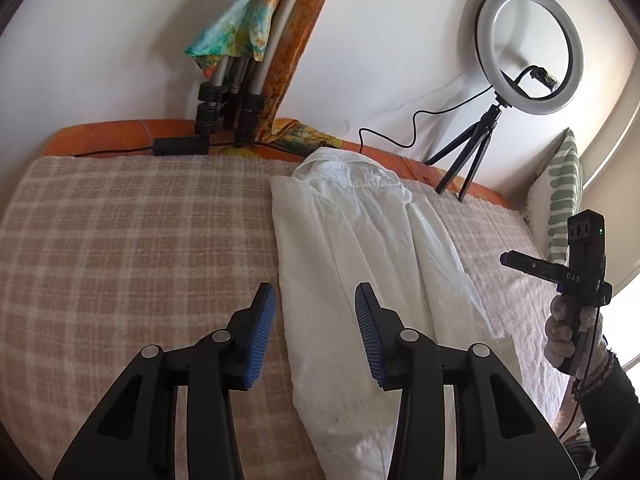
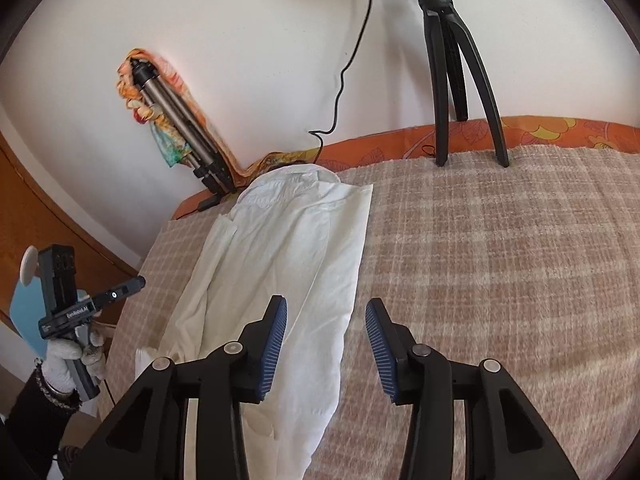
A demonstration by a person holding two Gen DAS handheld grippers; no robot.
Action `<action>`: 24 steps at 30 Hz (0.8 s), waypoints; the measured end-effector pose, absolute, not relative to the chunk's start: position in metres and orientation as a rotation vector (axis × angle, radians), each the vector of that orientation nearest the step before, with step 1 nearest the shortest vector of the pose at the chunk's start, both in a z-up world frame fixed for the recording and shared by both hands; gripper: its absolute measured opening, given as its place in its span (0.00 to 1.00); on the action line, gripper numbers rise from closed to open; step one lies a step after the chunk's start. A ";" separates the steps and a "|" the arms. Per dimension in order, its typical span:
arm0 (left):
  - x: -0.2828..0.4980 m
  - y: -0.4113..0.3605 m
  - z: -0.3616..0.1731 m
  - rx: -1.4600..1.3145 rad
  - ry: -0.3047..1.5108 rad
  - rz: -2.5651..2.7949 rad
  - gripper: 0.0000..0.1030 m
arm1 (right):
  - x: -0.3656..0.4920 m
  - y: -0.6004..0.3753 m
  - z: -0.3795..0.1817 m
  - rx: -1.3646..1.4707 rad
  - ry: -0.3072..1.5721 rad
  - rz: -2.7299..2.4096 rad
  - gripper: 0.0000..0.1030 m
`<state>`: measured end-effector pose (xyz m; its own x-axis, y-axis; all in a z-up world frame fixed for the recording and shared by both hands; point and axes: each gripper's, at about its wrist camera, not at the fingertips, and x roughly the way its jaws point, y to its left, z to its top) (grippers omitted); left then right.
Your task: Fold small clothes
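A white collared shirt (image 1: 360,264) lies on the checked bed blanket (image 1: 132,248), folded lengthwise into a long strip, collar at the far end by the wall. My left gripper (image 1: 315,300) is open and empty, hovering over the shirt's left edge near its lower half. My right gripper (image 2: 326,312) is open and empty above the shirt's (image 2: 288,260) right edge. The right gripper also shows in the left wrist view (image 1: 576,272), held up at the right. The left gripper shows in the right wrist view (image 2: 76,304), held off the bed's left side.
A ring light on a small tripod (image 1: 528,52) stands on the bed by the wall, cable trailing. A folded tripod (image 1: 232,92) wrapped in a colourful scarf leans in the corner. A green striped pillow (image 1: 564,196) sits at the right. A wooden panel (image 2: 44,216) borders the left.
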<state>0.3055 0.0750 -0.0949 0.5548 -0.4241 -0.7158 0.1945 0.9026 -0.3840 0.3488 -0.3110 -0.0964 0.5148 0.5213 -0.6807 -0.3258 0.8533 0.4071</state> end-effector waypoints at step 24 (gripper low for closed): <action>0.406 0.074 -0.152 -0.531 0.941 -0.525 0.34 | 0.476 -0.293 -0.154 0.455 0.965 0.669 0.42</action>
<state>0.4061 0.0739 -0.1518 0.4862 -0.6284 -0.6072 0.1862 0.7534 -0.6306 0.4764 -0.2926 -0.1536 0.3967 0.6980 -0.5962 -0.3134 0.7135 0.6267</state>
